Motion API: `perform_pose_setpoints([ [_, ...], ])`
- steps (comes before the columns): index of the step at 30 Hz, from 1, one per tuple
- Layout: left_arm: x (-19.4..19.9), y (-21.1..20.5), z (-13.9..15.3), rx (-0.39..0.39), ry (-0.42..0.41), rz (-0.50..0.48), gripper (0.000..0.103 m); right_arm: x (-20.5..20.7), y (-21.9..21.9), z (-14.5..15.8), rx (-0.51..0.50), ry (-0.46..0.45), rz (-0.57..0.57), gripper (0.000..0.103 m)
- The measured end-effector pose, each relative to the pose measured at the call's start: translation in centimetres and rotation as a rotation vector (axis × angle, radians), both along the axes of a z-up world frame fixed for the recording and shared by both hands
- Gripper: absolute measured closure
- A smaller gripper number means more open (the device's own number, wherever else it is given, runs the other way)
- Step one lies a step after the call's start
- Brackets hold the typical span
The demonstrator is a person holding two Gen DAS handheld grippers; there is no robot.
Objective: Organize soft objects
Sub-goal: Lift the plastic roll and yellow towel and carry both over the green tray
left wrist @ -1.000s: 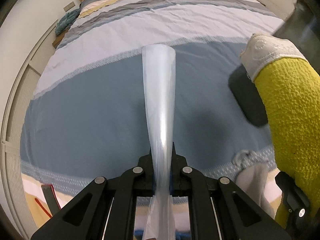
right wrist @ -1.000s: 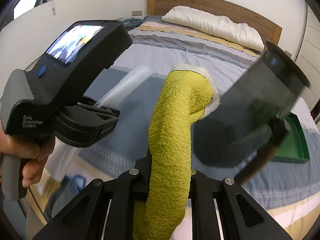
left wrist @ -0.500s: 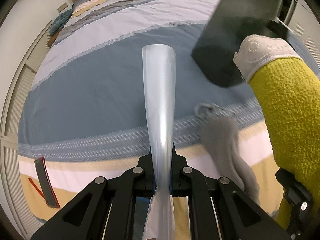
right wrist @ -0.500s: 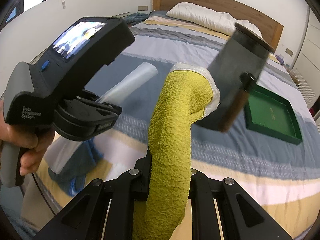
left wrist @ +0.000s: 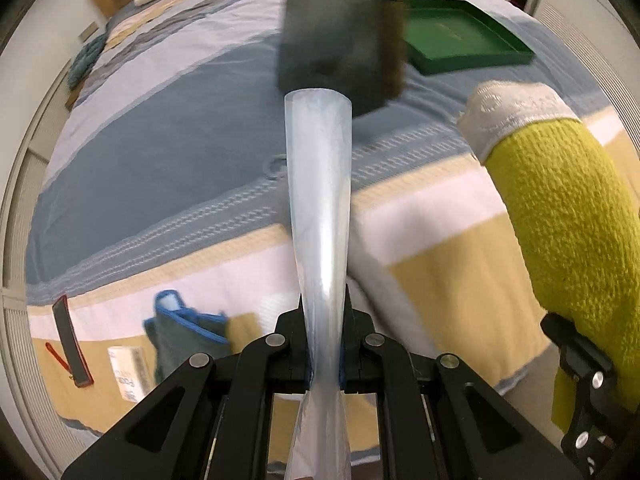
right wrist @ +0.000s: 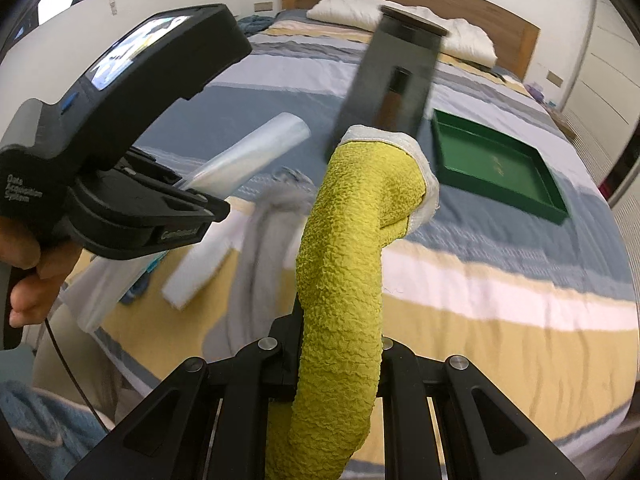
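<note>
In the left wrist view, the left gripper [left wrist: 323, 356] has its jaws squeezed tight on a see-through rolled plastic sheet [left wrist: 320, 200] that sticks up toward 12 o'clock over the striped bed cover [left wrist: 160, 160]. At 3 o'clock is a fuzzy yellow cloth with a white edge [left wrist: 560, 208]. A flat green tray [left wrist: 460, 36] sits on the bed at 1 o'clock, and a small blue-edged cloth [left wrist: 184, 332] lies at 8 o'clock. In the right wrist view, the right gripper [right wrist: 340, 360] has its jaws pinched shut on the yellow cloth [right wrist: 344, 260], which curls up over the bed. The left gripper [right wrist: 120, 184] is at 9 o'clock with the plastic sheet [right wrist: 256, 148]. The green tray [right wrist: 496, 164] is at 2 o'clock. A blurry dark block [right wrist: 396, 76] hangs at 12 o'clock.
</note>
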State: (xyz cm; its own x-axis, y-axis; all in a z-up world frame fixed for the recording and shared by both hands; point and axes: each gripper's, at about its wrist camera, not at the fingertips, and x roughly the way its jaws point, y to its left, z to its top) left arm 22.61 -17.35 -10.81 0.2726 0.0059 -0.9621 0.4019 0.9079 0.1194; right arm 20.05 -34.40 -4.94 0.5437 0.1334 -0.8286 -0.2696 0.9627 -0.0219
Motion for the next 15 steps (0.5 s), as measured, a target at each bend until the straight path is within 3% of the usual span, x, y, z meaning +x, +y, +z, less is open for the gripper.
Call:
perform_pose_setpoints([
  [10,-3.1,-9.1,0.2,-0.012,0.017,-0.171,0.096,-5.7,-7.7,1.3,0.017,0.004,-0.173,0.089],
  [15,-3.9,-14.9,0.2,-0.033,0.027,-0.267,0.096,-6.7,-12.1,1.4,0.028,0.015,-0.238,0.089],
])
